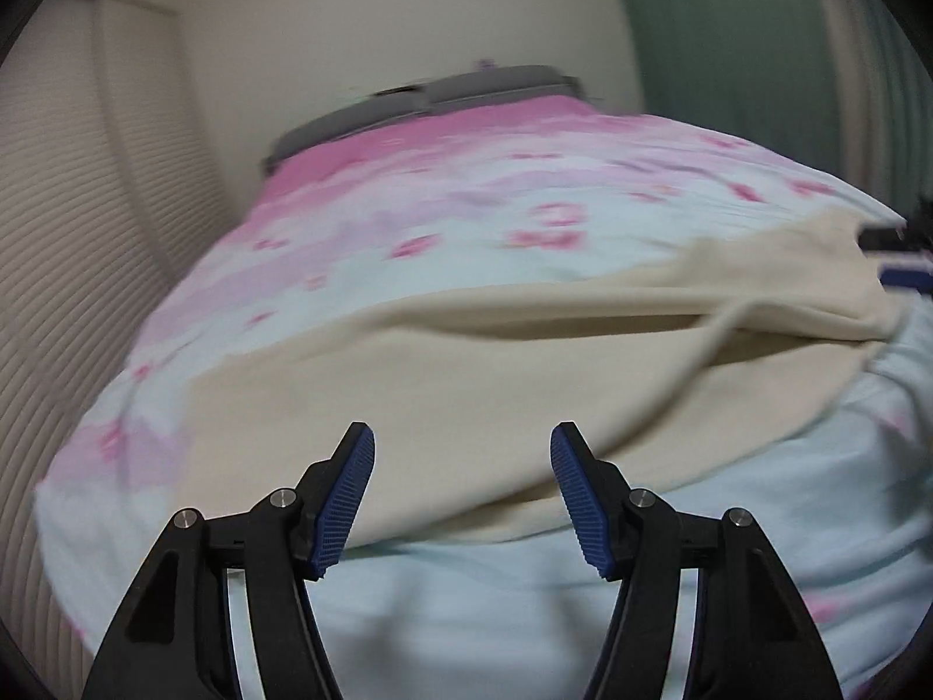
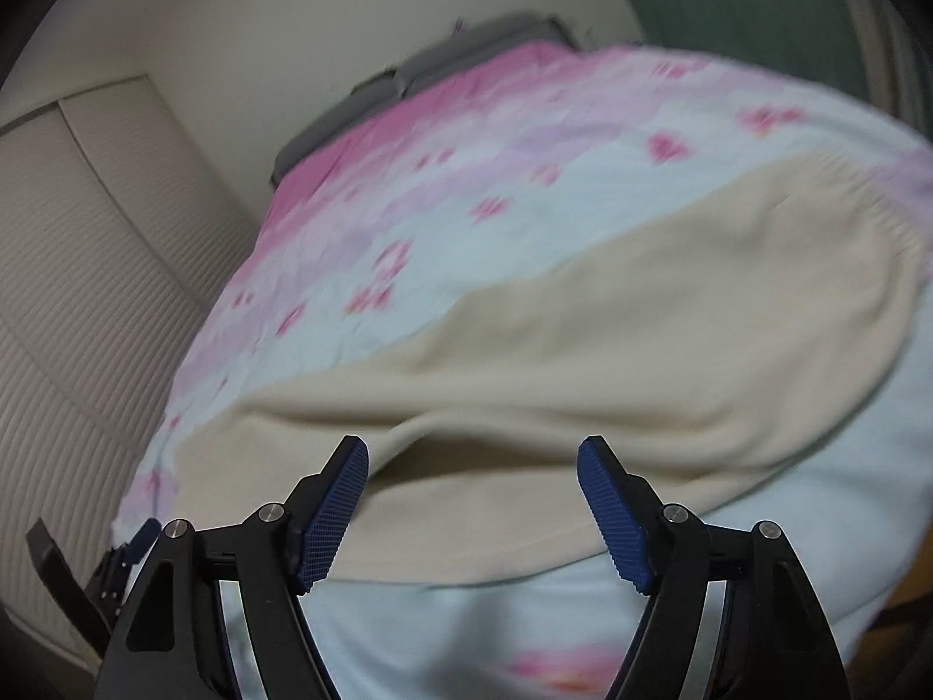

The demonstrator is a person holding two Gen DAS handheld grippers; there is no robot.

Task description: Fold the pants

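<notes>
L gripper (image 1: 463,501): nearest in left wrist view, jaws apart, nothing btwn the blue pads (image 1: 344,501), not touching cloth. Released.
R gripper (image 2: 472,516): same story in right wrist view, jaws spread wide, pads (image 2: 612,516) clear of fabric. Released, empty.
Other gripper: L one peeks in at lower left edge of right view; R one shows at far right edge of left view, blurred, can't read its jaws from there.
Pants (image 1: 408,408): cream/beige, lying on the bedspread just beyond both sets of fingers. Look doubled over lengthwise, one layer on top of another w/ a long fold line across. Elastic waistband (image 2: 874,204) at the right end, a drawstring (image 1: 717,332) trailing near it.
Handling: soft knit, light, floppy, no stiffness. Will sag and drape when lifted, layers may slide apart. Not fragile, not slippery on ribbed pads.
Where to grab: pinch both layers at the edges, one gripper at waistband end, other at the leg end (leg end out of frame left, can't confirm). Avoid catching bedspread under it.
Progress: judging, at least one fold in; another crosswise fold likely left.
Bedspread (image 1: 466,198): pale blue w/ pink blotches, wrinkly, under pants.
Pillows (image 1: 484,84): grey, at far end of bed.
Wall (image 1: 379,11): cream, behind; green curtain (image 1: 729,29) far right.
Img quality: motion blur, fine detail unsure.
</notes>
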